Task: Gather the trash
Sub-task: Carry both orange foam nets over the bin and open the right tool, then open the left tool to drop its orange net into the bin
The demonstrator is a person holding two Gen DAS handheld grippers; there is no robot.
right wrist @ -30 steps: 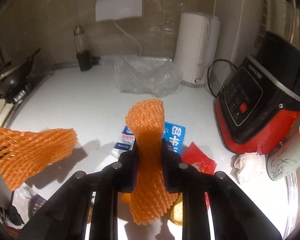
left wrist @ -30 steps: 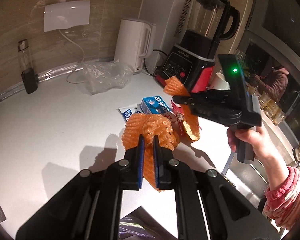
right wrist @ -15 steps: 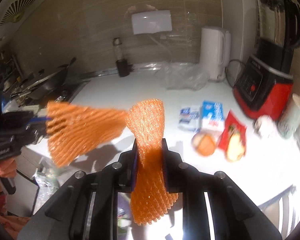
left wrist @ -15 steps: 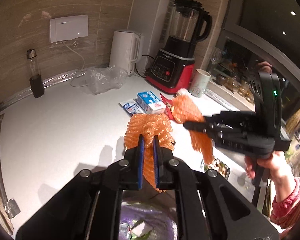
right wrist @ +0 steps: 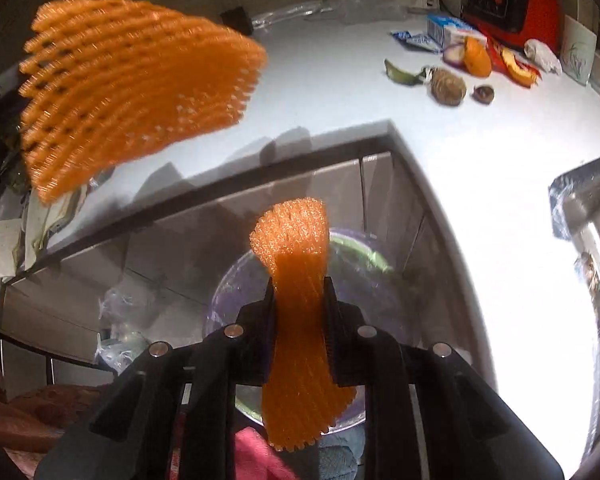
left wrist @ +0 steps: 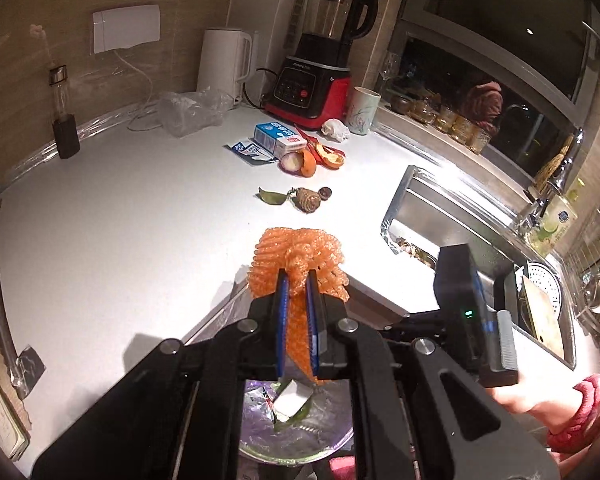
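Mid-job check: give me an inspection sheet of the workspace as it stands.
Surface: white counter, sink at its right end.
Job's things: one orange foam net in the left gripper, another foam net in the right gripper; lined bin below both.
Clutter: milk carton, peels, leaf, crumpled tissue, clear bag.
Grippers: both shut on nets.
Cables: white cord from the wall box; black lead by the blender.
Surroundings: kettle, paper cup, bottle, dark window.
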